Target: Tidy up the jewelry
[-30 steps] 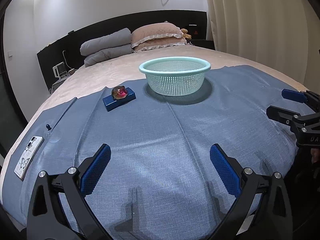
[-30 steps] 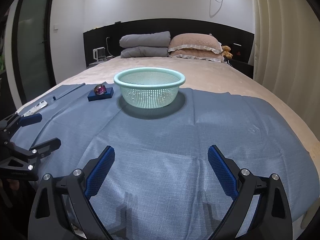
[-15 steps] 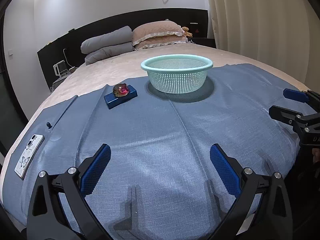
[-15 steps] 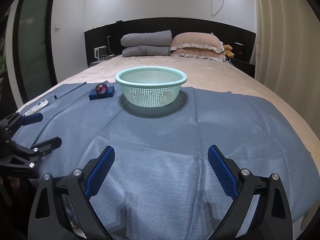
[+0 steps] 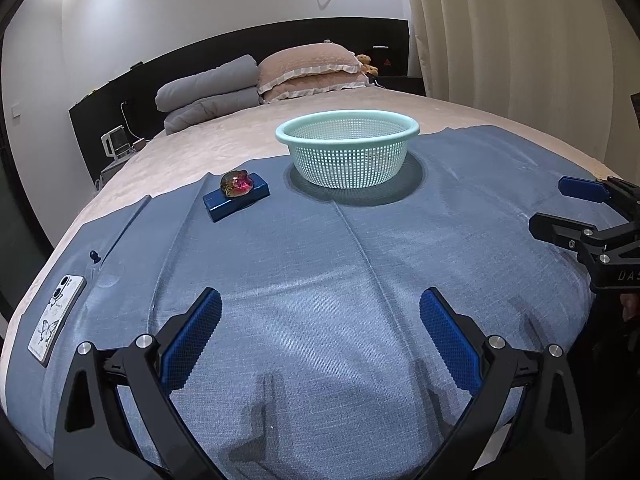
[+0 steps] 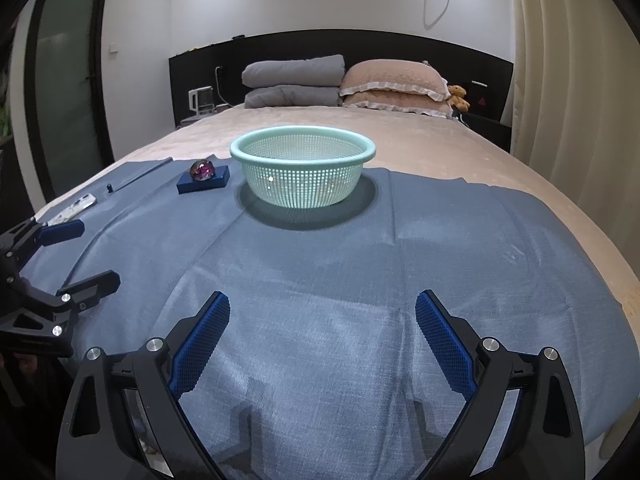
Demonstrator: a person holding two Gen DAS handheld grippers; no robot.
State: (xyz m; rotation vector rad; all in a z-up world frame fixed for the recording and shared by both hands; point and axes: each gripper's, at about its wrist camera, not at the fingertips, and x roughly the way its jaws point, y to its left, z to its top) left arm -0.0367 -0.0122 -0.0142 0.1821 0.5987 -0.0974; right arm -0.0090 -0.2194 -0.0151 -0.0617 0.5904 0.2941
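Jewelry [image 5: 237, 184]: reddish, glassy piece on a blue box [image 5: 236, 197], left of the mesh basket [image 5: 347, 148]; details unclear.
Left gripper [image 5: 320, 334]: jaws wide apart, empty.
Right gripper [image 6: 322, 336]: spread, empty.
Phone [image 5: 58, 316]: near the cloth's [image 5: 360, 264] left edge.

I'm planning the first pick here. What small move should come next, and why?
Probably advance the left claw forward and leftward toward the gem piece on the blue box. Both claws are open and empty, hanging short of everything, and that piece lies on the left side, beside the mesh basket, nearer the left claw than the right claw.
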